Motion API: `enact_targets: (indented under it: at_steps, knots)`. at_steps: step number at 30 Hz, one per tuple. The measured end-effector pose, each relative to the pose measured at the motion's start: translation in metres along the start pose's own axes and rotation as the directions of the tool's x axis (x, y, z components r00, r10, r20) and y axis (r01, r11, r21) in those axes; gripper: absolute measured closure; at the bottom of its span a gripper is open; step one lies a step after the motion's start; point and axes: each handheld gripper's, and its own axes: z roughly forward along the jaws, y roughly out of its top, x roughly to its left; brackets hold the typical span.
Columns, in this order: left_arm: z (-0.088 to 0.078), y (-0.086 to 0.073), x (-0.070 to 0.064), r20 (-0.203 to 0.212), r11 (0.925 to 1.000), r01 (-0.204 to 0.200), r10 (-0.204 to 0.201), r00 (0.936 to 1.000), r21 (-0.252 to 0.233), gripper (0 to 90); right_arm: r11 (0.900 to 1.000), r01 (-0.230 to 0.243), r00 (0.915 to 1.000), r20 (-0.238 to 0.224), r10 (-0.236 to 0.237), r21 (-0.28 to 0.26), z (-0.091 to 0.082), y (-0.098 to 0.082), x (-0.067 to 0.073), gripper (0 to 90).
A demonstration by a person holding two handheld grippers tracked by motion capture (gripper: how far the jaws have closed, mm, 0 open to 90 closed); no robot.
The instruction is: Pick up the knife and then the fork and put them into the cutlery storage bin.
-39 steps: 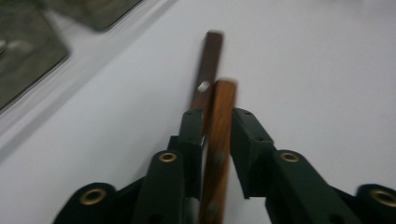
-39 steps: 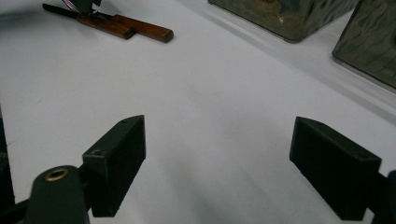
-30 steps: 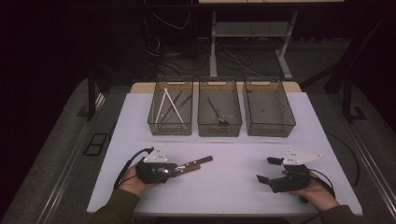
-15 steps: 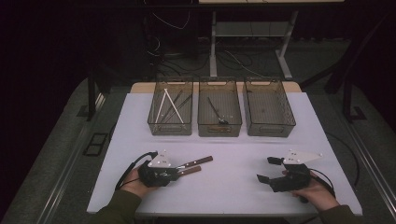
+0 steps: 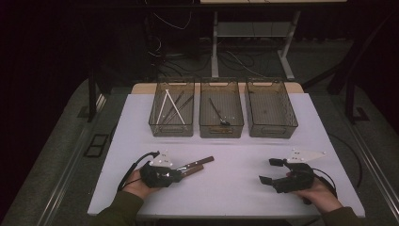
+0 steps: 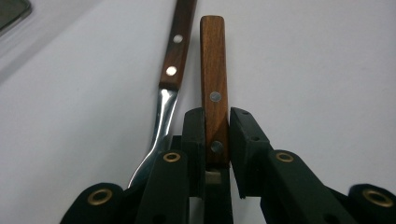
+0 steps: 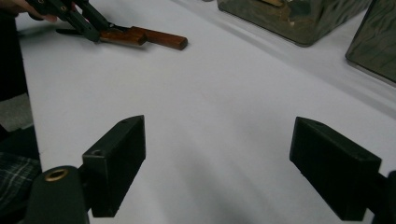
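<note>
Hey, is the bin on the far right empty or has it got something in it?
Empty, it seems: the right bin shows bare mesh.

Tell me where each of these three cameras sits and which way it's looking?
High view: above the person's side, looking down on the table, three bins, both hands.
Left gripper view: on the left gripper, along jaws clamping a wooden handle.
Right gripper view: on the right gripper, jaws apart.
Shared: that handle appears in both gripper views.

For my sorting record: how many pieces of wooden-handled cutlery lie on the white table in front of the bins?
2. One wooden handle sits between the left tongs; the second piece lies directly beside it.
</note>
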Motion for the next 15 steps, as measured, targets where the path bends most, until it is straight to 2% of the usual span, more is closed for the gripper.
enact_targets:
  at_steps: [2, 5, 8, 10, 12, 13, 15]
  knots:
    - [-0.001, 0.003, -0.001, 0.01, 0.9999, 0.008, -0.007, 0.9999, -0.013, 76.6, 1.0, -0.008, 0.9999, -0.013, 0.008, 0.0, -0.001, 0.002, -0.001, 18.5]
    - [-0.003, 0.008, -0.003, 0.025, 0.9997, 0.007, -0.006, 0.9997, -0.022, 76.6, 1.0, 0.011, 0.9994, -0.033, -0.011, -0.001, -0.002, 0.007, 0.001, 16.0]
    - [-0.002, 0.015, -0.007, 0.04, 0.9995, 0.004, -0.003, 0.9992, -0.032, 76.6, 0.999, 0.033, 0.9946, -0.099, -0.032, 0.006, -0.003, 0.013, 0.002, 16.1]
    - [-0.002, 0.021, -0.009, 0.048, 0.9993, -0.007, 0.009, 0.9988, -0.036, 76.6, 0.999, 0.048, 0.9886, -0.143, -0.046, 0.009, -0.002, 0.018, 0.002, 16.0]
    - [-0.001, 0.028, -0.011, 0.069, 0.9989, -0.017, 0.02, 0.9974, -0.044, 76.6, 0.997, 0.074, 0.986, -0.152, -0.07, 0.02, 0.001, 0.023, 0.004, 16.1]
    - [0.0, 0.032, -0.013, 0.076, 0.9985, -0.033, 0.036, 0.9965, -0.043, 76.6, 0.995, 0.099, 0.9842, -0.151, -0.094, 0.028, 0.003, 0.028, 0.005, 16.1]
    - [0.002, 0.041, -0.017, 0.094, 0.9973, -0.056, 0.06, 0.9937, -0.047, 76.5, 0.992, 0.121, 0.9793, -0.167, -0.114, 0.031, 0.005, 0.035, 0.007, 16.1]
